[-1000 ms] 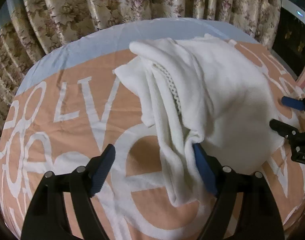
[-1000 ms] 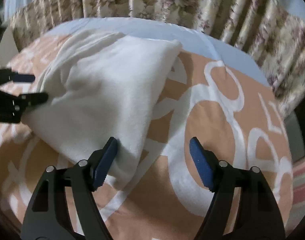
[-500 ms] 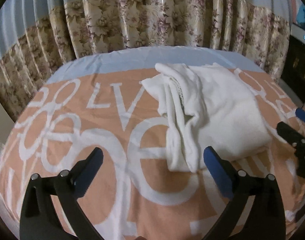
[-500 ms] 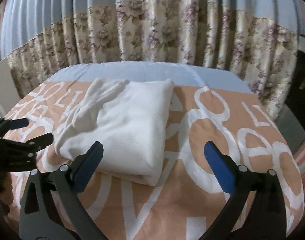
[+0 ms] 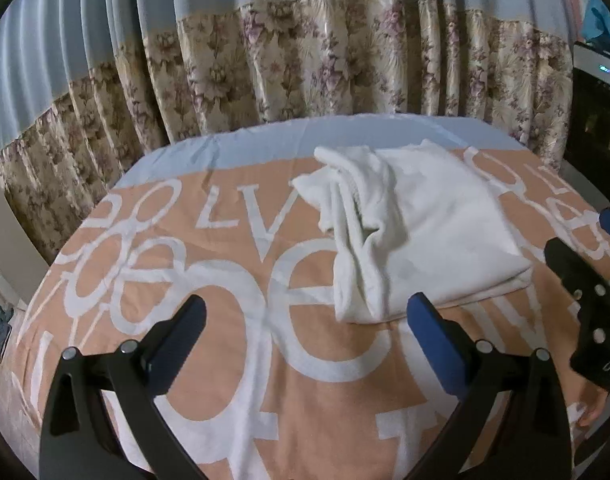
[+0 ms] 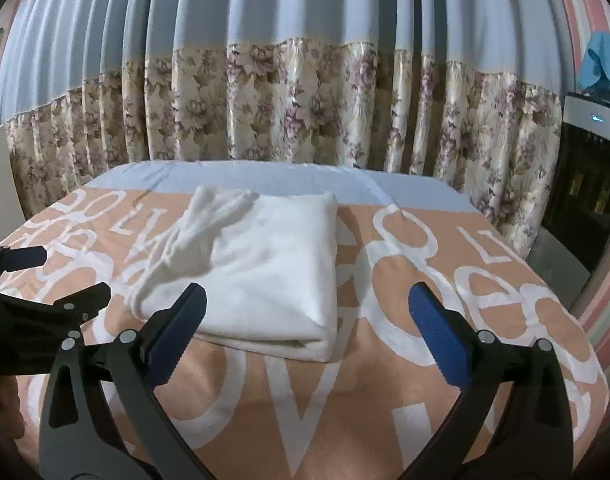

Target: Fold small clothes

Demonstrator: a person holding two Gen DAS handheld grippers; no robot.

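Both grippers hang over the bed with jaws spread wide, the folded white garment lying free ahead of them.

The left gripper (image 5: 305,320) tilts down toward the orange-and-white bedspread (image 5: 225,360), its blue pads (image 5: 433,332) wide apart with nothing between them; the garment's near edge lies just beyond the right-hand pad, apart from it. The right gripper (image 6: 307,312) sits beside it, angled down more shallowly, also fully spread and holding nothing. The white garment (image 6: 273,272) rests flat on the bedspread toward the far side of the bed, near the floral curtain (image 6: 305,108). It is a neat, roughly square bundle with a smooth top panel and a thick folded edge facing the right gripper; along its left side a bunched, creased strip of fabric (image 5: 357,240) lies less tidily.
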